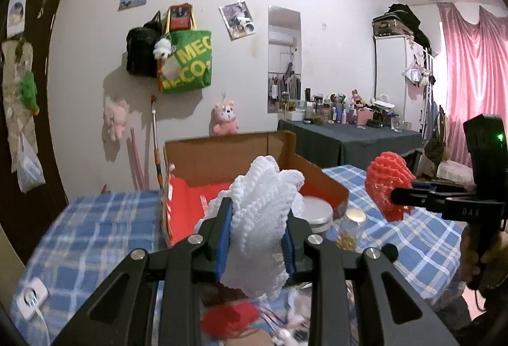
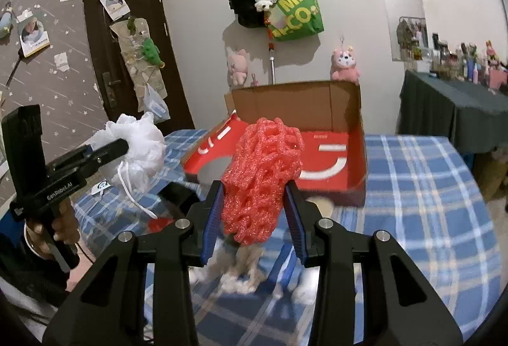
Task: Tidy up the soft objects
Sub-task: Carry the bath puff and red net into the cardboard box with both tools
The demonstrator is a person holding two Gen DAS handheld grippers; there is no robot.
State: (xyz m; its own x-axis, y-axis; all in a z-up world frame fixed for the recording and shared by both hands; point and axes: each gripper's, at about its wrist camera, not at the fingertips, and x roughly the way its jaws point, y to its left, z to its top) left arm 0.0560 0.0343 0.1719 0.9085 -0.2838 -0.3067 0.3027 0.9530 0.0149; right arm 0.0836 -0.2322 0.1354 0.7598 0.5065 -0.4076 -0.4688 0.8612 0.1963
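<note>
My left gripper point(image 1: 257, 219) is shut on a white foam net point(image 1: 263, 219) and holds it above the bed, in front of the open cardboard box point(image 1: 222, 155) with a red inside. The white net also shows in the right wrist view point(image 2: 136, 149). My right gripper point(image 2: 254, 196) is shut on a red foam net point(image 2: 260, 174), held above the bed in front of the same box point(image 2: 301, 111). In the left wrist view the red net point(image 1: 387, 184) hangs at the right, beside the box. Another red piece point(image 1: 228, 319) lies on the bed below my left gripper.
The bed has a blue checked sheet point(image 2: 412, 187). A round tin point(image 1: 317, 212) and a jar point(image 1: 352, 222) stand by the box. A soft toy point(image 2: 247, 276) lies under my right gripper. A dark-clothed table point(image 1: 349, 139) with bottles stands behind. Plush toys and bags hang on the wall.
</note>
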